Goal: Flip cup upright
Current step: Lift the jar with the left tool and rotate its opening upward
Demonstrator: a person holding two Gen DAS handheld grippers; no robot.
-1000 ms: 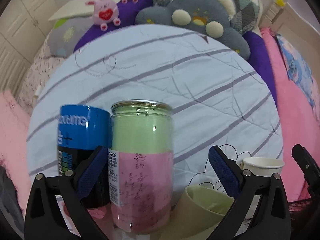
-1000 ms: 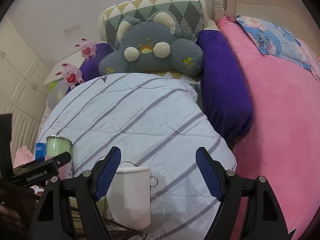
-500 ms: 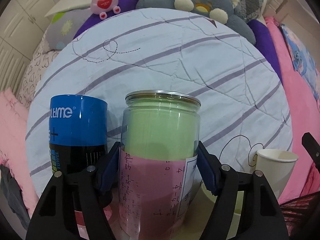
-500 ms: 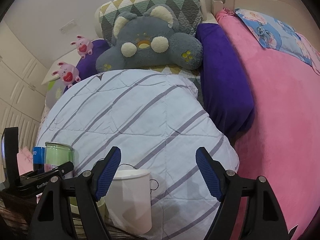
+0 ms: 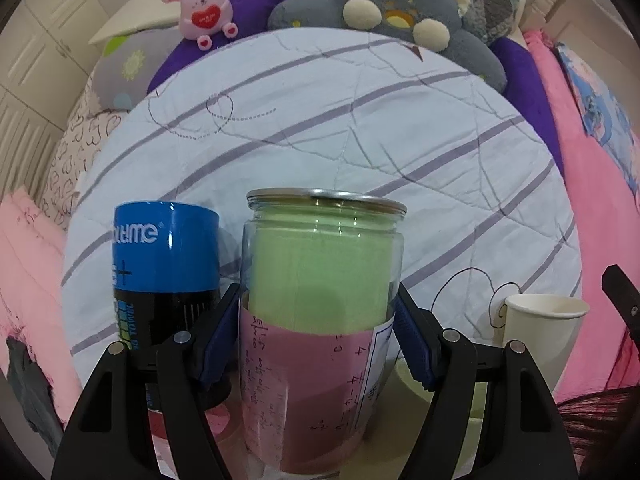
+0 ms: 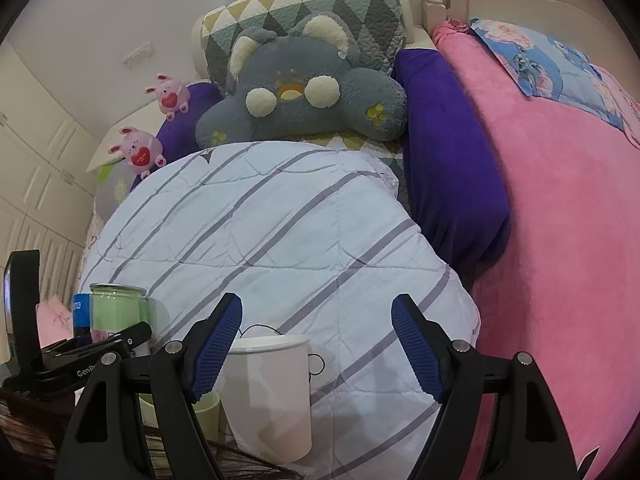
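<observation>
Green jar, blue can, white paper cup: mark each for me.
green jar (image 5: 320,280), left wrist view, on its glass body above the pink label.
blue can (image 5: 166,252), left wrist view, on the blue upper band.
white paper cup (image 6: 268,396), right wrist view, on its side wall.
</observation>
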